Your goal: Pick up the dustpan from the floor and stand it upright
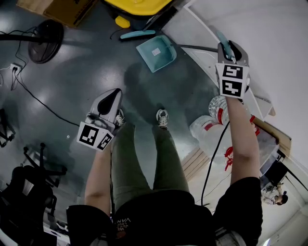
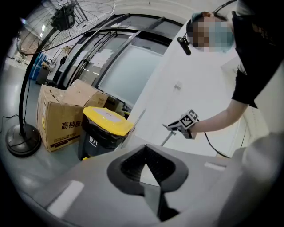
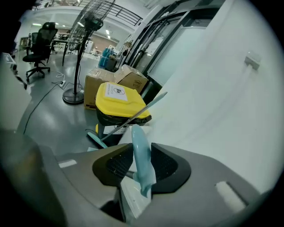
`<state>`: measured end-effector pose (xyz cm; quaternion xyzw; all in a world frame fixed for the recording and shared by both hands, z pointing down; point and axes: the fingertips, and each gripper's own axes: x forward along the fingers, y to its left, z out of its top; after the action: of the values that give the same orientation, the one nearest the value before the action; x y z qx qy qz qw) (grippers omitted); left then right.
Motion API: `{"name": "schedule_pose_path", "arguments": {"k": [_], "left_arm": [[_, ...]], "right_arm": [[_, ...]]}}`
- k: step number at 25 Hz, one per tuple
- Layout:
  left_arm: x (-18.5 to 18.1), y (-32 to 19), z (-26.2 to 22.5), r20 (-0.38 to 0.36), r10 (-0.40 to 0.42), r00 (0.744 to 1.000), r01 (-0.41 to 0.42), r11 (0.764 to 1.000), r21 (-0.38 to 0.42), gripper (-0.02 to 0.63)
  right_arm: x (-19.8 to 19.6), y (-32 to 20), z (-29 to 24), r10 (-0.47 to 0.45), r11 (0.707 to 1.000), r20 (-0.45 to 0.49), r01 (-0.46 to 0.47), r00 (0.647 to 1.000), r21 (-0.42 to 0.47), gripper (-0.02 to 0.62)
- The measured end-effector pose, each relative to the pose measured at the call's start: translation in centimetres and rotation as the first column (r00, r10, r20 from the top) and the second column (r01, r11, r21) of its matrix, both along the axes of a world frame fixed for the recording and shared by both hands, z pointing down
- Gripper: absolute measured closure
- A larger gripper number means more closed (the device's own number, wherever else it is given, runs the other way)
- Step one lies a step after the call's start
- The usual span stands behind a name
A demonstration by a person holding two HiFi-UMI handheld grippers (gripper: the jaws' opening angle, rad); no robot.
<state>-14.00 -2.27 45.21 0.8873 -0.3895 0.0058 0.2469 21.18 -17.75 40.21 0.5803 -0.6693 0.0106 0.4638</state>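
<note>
The teal dustpan [image 1: 156, 53] rests with its pan on the grey floor by the white wall, and its thin pole runs right to a teal grip [image 3: 141, 159]. That grip stands between the jaws of my right gripper [image 1: 230, 48], with a small gap showing on each side, so the jaws stand open around it. From the left gripper view the right gripper [image 2: 172, 127] is seen out by the wall. My left gripper [image 1: 113, 94] hangs over the floor near the person's left foot, shut and holding nothing.
A yellow-lidded black bin [image 1: 137, 6] stands just behind the dustpan, with a teal broom [image 1: 137, 34] lying at its foot. Cardboard boxes [image 2: 60, 119] and a standing fan [image 1: 45, 41] are to the left. Large water bottles [image 1: 211, 129] lie at the right. A cable [image 1: 38, 98] crosses the floor.
</note>
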Motion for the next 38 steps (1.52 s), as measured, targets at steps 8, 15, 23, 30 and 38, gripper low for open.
{"name": "schedule_pose_path", "arguments": {"k": [8, 15, 23, 30, 38], "left_arm": [[0.1, 0.0, -2.5, -0.006, -0.007, 1.000, 0.007, 1.000, 0.016, 0.552], [-0.5, -0.6, -5.6, 0.001, -0.008, 1.000, 0.007, 0.999, 0.050, 0.552], [-0.8, -1.2, -9.5, 0.019, 0.010, 1.000, -0.012, 0.996, 0.084, 0.552], [-0.5, -1.5, -13.8, 0.016, 0.007, 1.000, -0.009, 0.993, 0.117, 0.552], [1.2, -1.5, -20.5, -0.003, 0.019, 1.000, -0.019, 0.980, 0.196, 0.552]], "right_arm": [[-3.7, 2.4, 0.2, 0.054, 0.998, 0.220, -0.056, 0.974, 0.004, 0.485], [-7.1, 2.2, 0.3, 0.055, 0.998, 0.325, -0.057, 0.944, -0.004, 0.485], [-8.0, 1.9, 0.7, 0.089, 0.996, 0.412, -0.085, 0.907, -0.030, 0.457], [-7.5, 2.6, -3.7, 0.072, 0.993, 0.531, -0.113, 0.844, 0.045, 0.457], [-7.2, 5.5, -11.7, 0.015, 0.980, 0.681, -0.147, 0.732, 0.137, 0.457]]}}
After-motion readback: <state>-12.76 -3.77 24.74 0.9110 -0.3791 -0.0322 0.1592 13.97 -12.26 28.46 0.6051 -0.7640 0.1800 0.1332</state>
